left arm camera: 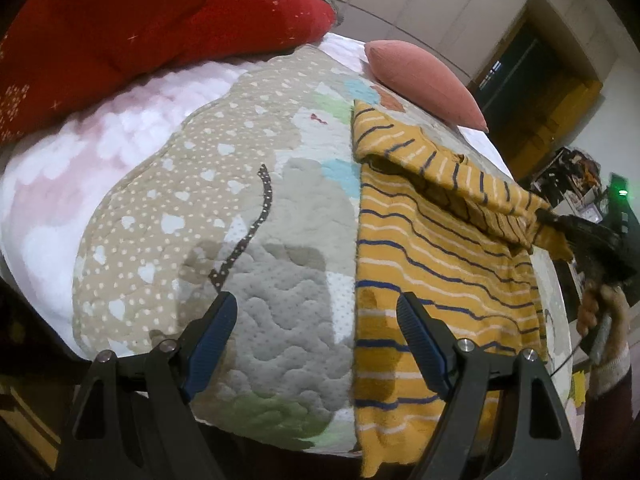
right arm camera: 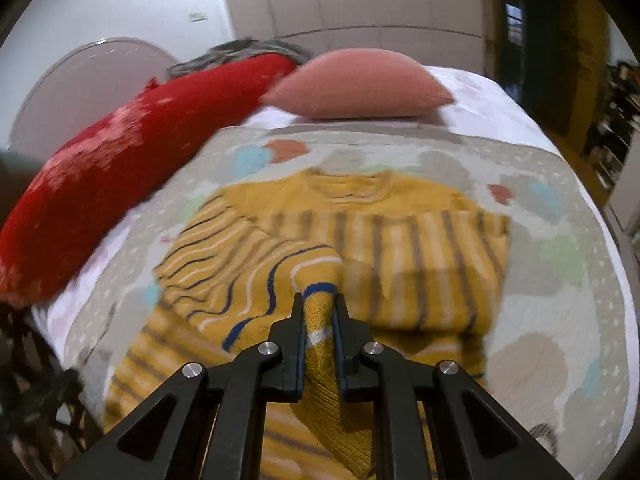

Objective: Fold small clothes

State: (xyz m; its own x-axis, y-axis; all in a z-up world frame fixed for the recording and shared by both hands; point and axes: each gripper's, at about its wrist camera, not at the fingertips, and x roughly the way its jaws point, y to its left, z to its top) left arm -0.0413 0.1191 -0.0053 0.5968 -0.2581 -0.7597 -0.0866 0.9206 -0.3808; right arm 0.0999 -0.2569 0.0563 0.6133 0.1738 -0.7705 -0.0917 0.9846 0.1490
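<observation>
A small yellow sweater (right arm camera: 400, 248) with navy and white stripes lies on a patterned quilt (right arm camera: 560, 264). My right gripper (right arm camera: 318, 300) is shut on a bunched sleeve end of the sweater and holds it lifted over the body of the garment. In the left wrist view the same sweater (left arm camera: 432, 264) is at the right, its sleeve (left arm camera: 460, 172) pulled up toward the right gripper (left arm camera: 548, 216), which a hand holds. My left gripper (left arm camera: 316, 308) stands open above the quilt (left arm camera: 192, 184), at the sweater's left edge, with nothing between its fingers.
A red cushion (left arm camera: 160, 12) lies along the left side of the bed, and a pink pillow (right arm camera: 360, 84) sits at its head. A pale fleecy blanket (left arm camera: 80, 148) shows under the quilt. Cluttered shelves (right arm camera: 616, 120) stand beyond the right edge.
</observation>
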